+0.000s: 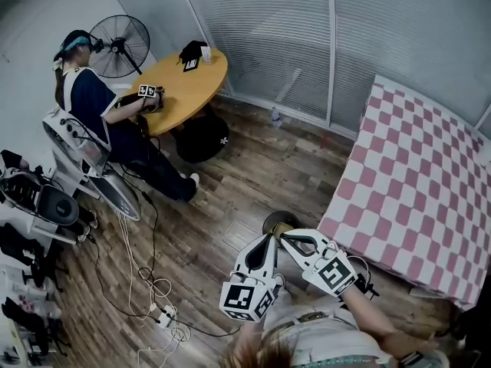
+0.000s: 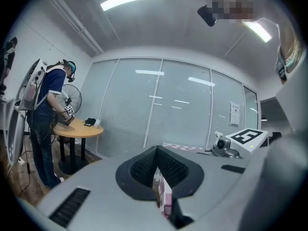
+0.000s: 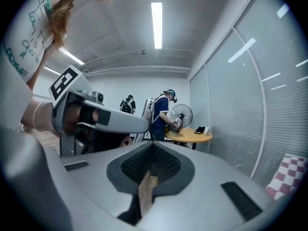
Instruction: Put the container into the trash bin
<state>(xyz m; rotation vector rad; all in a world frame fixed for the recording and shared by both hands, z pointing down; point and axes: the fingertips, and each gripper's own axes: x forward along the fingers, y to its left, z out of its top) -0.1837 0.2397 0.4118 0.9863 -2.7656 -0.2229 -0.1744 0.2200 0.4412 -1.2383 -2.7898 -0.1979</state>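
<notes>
wood-plank floor (image 1: 253, 175) runs under me, with slatted blinds (image 1: 307, 37) along the far wall. i count one round wooden table (image 1: 184, 90), one standing fan (image 1: 119, 46) in a wire cage, one seated person (image 1: 92, 102) at that table, and one pink-and-white checked cloth (image 1: 414, 198) cut off by the right edge. a tangle of white cables (image 1: 153, 290) trails over the boards.

my two grippers are smooth grey plastic, each with one marker cube. my left gripper (image 1: 268, 240) has its ribbed black pads (image 2: 144, 167) drawn together to a slit. a thin pink-and-white sliver shows in it, and i cannot tell whether that is something pinched or the cloth seen through. my right gripper (image 1: 288, 238) is closed too, with a tan sliver in its slit, equally unclear.

in the head view both tips meet at one dark round thing (image 1: 278, 219) with a yellowish bit. it is mostly hidden behind my jaws, and i cannot tell whether it is the container or the bin.
</notes>
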